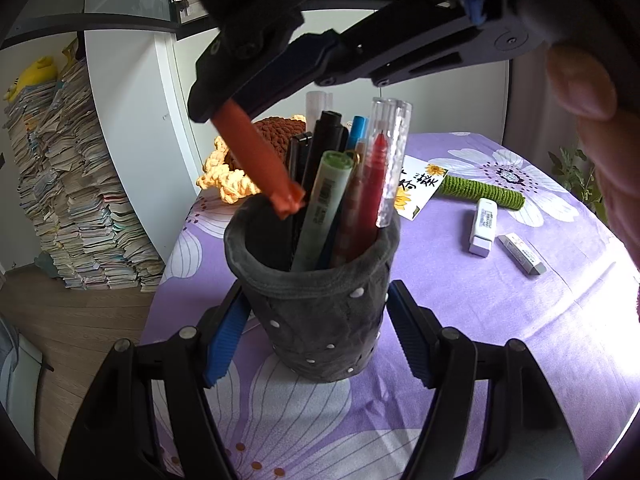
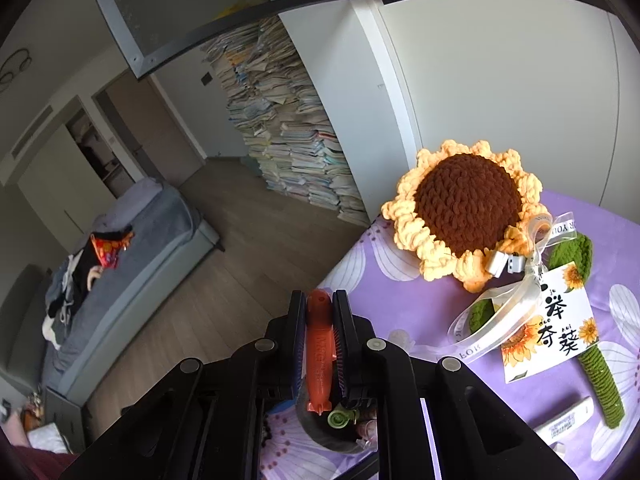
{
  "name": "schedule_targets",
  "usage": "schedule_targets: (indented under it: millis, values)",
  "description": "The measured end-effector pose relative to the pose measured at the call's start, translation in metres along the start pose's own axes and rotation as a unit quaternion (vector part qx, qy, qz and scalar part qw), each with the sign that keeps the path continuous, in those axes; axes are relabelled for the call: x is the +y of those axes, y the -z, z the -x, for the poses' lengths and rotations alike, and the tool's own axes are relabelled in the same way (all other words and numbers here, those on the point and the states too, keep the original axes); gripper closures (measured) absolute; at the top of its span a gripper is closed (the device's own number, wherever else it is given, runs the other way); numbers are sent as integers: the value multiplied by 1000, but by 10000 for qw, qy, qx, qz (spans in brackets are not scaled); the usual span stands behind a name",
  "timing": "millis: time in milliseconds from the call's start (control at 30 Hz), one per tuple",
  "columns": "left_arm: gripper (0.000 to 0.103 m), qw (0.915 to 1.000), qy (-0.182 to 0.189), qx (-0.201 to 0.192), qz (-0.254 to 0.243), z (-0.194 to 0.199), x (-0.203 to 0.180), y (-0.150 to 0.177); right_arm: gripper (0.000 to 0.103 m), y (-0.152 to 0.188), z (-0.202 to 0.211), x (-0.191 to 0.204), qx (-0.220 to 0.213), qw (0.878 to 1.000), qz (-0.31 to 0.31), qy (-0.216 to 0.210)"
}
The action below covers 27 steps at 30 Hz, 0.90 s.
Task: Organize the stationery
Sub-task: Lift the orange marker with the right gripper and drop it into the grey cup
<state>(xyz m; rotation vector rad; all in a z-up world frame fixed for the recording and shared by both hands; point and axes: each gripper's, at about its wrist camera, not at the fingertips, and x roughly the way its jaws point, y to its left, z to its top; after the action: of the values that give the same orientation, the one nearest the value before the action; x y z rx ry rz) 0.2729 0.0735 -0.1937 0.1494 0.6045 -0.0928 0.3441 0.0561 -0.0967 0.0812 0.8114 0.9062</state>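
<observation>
A dark grey felt pen holder [image 1: 320, 320] stands on the purple flowered tablecloth [image 1: 520, 340], filled with several pens and markers. My left gripper [image 1: 316, 292] has its blue pads pressed on both sides of the holder. My right gripper [image 1: 216, 104] hangs above it, shut on an orange pen [image 1: 256, 164] that slants down, its lower end just over the holder's rim. In the right wrist view the orange pen [image 2: 320, 344] lies lengthwise between that gripper's fingertips [image 2: 319, 296], with the pen holder [image 2: 320, 436] partly hidden below.
Two erasers [image 1: 483, 227] [image 1: 522, 254] lie to the right of the holder. A crochet sunflower [image 2: 468, 208] with a green stem [image 1: 480, 192] and a card [image 2: 548, 324] lies at the back. The table edge [image 1: 160, 300] drops off on the left. Stacked books [image 1: 60, 180] line the wall.
</observation>
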Motion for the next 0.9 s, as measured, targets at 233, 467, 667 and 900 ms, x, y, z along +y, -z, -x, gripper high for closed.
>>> schedule_targets:
  millis: [233, 467, 667, 900]
  values:
    - [33, 10000, 1, -2, 1, 0, 0, 0, 89, 8, -4, -1, -85, 9998, 107, 162]
    - [33, 10000, 41, 5, -47, 0, -2, 1, 88, 23, 12, 0, -64, 9989, 265, 381]
    - [33, 10000, 0, 87, -14, -3, 1, 1, 88, 27, 34, -4, 60, 9991, 81, 418]
    - [33, 10000, -38, 67, -27, -2, 0, 1, 66, 40, 93, -30, -272, 9950, -364, 888]
